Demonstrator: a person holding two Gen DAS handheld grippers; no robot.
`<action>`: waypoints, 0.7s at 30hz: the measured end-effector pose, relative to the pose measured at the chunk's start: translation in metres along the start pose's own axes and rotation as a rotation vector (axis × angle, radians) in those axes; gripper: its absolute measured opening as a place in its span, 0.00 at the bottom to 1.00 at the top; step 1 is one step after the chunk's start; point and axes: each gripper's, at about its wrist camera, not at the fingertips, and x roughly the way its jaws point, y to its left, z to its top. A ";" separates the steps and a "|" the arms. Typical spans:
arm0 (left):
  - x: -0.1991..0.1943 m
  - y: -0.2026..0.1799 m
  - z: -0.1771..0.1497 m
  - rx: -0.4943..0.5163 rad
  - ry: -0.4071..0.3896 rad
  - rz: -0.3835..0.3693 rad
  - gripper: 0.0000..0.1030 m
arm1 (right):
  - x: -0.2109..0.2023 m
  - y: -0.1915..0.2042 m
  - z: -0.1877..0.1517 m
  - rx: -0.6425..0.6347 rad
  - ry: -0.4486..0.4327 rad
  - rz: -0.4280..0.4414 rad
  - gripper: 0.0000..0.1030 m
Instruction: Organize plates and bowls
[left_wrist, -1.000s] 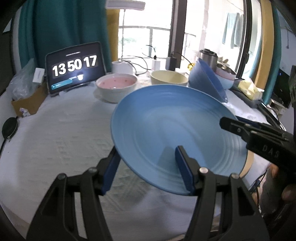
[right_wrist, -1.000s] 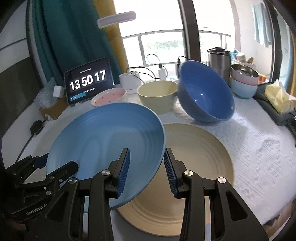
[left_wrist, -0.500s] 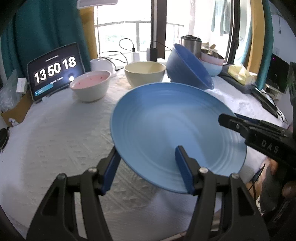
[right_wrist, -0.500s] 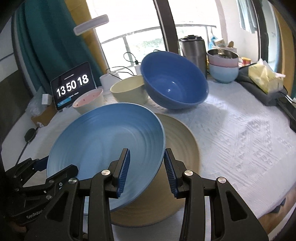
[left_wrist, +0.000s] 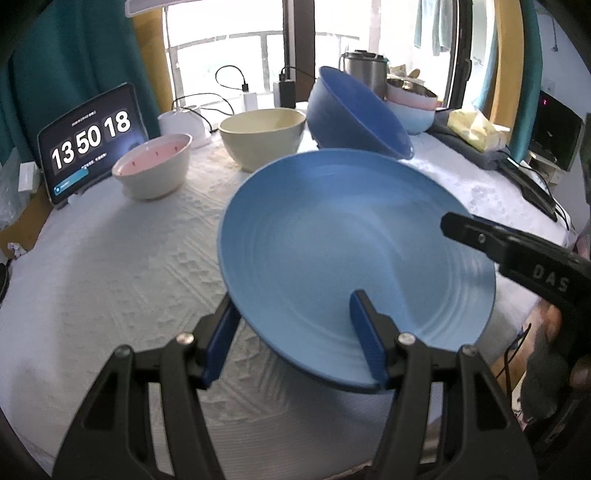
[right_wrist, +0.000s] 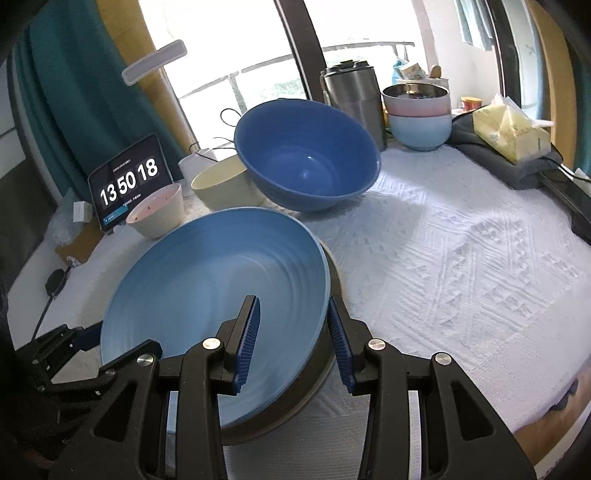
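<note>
A light blue ribbed plate (left_wrist: 332, 236) hangs tilted above the white-clothed table (right_wrist: 461, 258). My left gripper (left_wrist: 291, 306) is shut on its near rim, one finger on top and one beneath. My right gripper (right_wrist: 292, 301) is shut on the opposite rim, which sits between its ridged pads. Under the plate (right_wrist: 207, 295) lies a beige plate (right_wrist: 334, 266), with only a sliver of its edge showing. Behind are a tilted dark blue bowl (right_wrist: 306, 158), a cream bowl (left_wrist: 262, 136) and a pink-lined bowl (left_wrist: 153, 166).
At the back right are stacked small bowls (right_wrist: 419, 110), a steel tumbler (right_wrist: 354, 99) and a yellow tissue pack (right_wrist: 509, 133) on dark cloth. A tablet clock (left_wrist: 90, 142) stands at the back left beside cables and a white charger. Bare tablecloth spreads to the right.
Both grippers carried the blue plate sideways and slightly down over the beige plate, which was widely visible before and is now almost covered. Neither grip changed.
</note>
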 end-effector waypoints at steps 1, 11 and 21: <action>0.001 -0.001 0.000 0.001 0.003 -0.002 0.60 | -0.002 -0.001 0.000 0.000 -0.006 0.000 0.40; 0.007 -0.011 0.004 -0.005 0.020 -0.016 0.61 | -0.008 -0.015 0.000 0.027 -0.032 0.001 0.40; 0.004 -0.008 0.005 -0.025 0.028 -0.032 0.61 | -0.005 -0.020 -0.001 0.036 -0.025 -0.002 0.40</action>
